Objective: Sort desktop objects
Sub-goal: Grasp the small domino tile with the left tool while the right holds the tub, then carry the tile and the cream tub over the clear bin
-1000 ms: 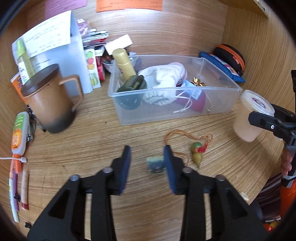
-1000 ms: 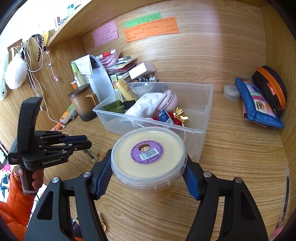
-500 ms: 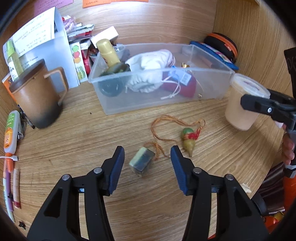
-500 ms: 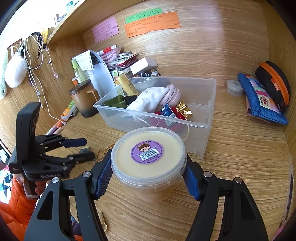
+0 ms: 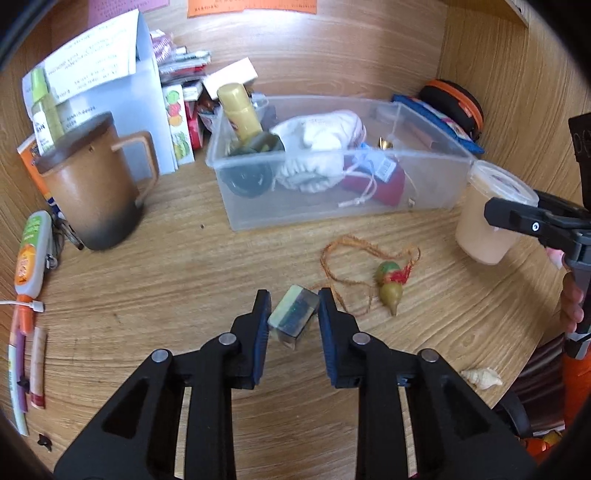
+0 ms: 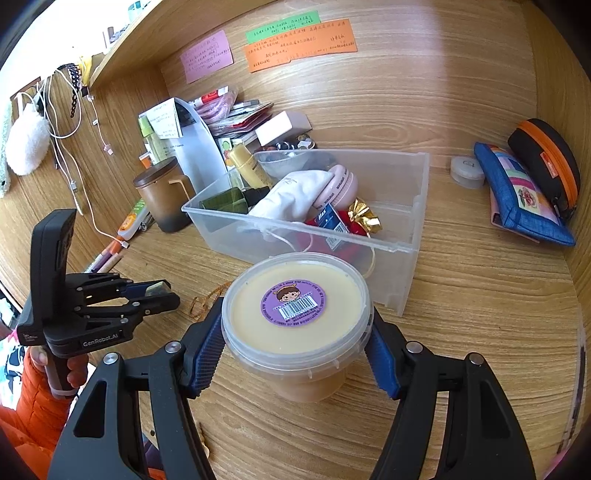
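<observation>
Left gripper (image 5: 293, 314): fingers (image 5: 260, 325) closed against a small green-and-cream block (image 5: 293, 316), which is tilted between them just above the counter (image 5: 177, 266). Right gripper (image 6: 295, 345): fingers (image 6: 207, 347) spread wide, clamping a lidded cream tub (image 6: 295, 314) under its rim. Beside the block lies a gourd charm (image 5: 389, 286) on an orange cord. Behind both stands the clear bin (image 5: 332, 206), holding a white pouch (image 5: 317, 147).

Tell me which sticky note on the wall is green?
The narrow green paper note, topmost on the wooden wall, directly above the orange note; the pink note hangs left.
</observation>
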The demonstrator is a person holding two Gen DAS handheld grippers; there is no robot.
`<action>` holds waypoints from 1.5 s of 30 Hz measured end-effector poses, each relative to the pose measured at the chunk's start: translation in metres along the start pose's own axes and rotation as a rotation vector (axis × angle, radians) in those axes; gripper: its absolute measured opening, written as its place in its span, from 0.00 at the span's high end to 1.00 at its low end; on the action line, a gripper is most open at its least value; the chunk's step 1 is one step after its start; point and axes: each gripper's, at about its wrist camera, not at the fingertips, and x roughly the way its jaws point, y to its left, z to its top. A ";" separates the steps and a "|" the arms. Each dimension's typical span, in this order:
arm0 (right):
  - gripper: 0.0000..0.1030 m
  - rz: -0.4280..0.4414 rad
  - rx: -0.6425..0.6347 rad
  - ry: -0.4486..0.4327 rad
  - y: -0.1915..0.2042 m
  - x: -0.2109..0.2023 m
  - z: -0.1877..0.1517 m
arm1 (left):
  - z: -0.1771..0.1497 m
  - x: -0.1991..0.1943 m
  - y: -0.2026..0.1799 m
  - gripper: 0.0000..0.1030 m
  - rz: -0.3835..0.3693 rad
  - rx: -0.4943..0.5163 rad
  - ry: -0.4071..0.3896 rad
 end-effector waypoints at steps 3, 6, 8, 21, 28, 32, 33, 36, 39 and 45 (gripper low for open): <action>0.37 0.001 -0.003 -0.014 0.001 -0.003 0.004 | 0.008 -0.008 0.002 0.76 0.005 -0.001 -0.025; 0.37 -0.003 -0.013 -0.031 0.003 -0.006 0.010 | 0.018 -0.015 0.005 0.76 0.005 0.000 -0.052; 0.37 -0.006 -0.019 -0.045 0.004 -0.009 0.015 | 0.025 -0.020 0.006 0.76 0.013 0.005 -0.067; 0.38 -0.033 -0.047 -0.123 0.005 -0.024 0.044 | 0.065 -0.041 0.009 0.76 0.003 0.016 -0.148; 0.38 -0.040 -0.035 -0.141 -0.001 -0.021 0.057 | 0.085 -0.044 0.011 0.76 -0.022 0.008 -0.183; 0.38 -0.046 -0.031 -0.155 -0.006 -0.020 0.065 | 0.096 -0.040 0.013 0.76 -0.033 0.004 -0.194; 0.38 -0.048 -0.030 -0.159 -0.006 -0.020 0.066 | 0.097 -0.039 0.014 0.76 -0.036 0.002 -0.194; 0.38 -0.052 -0.028 -0.169 -0.009 -0.019 0.072 | 0.104 -0.032 0.018 0.76 -0.049 -0.006 -0.190; 0.38 -0.055 -0.025 -0.178 -0.012 -0.018 0.078 | 0.110 -0.025 0.019 0.76 -0.061 -0.008 -0.185; 0.38 -0.056 -0.014 -0.183 -0.019 -0.010 0.087 | 0.120 -0.012 0.017 0.76 -0.077 -0.001 -0.174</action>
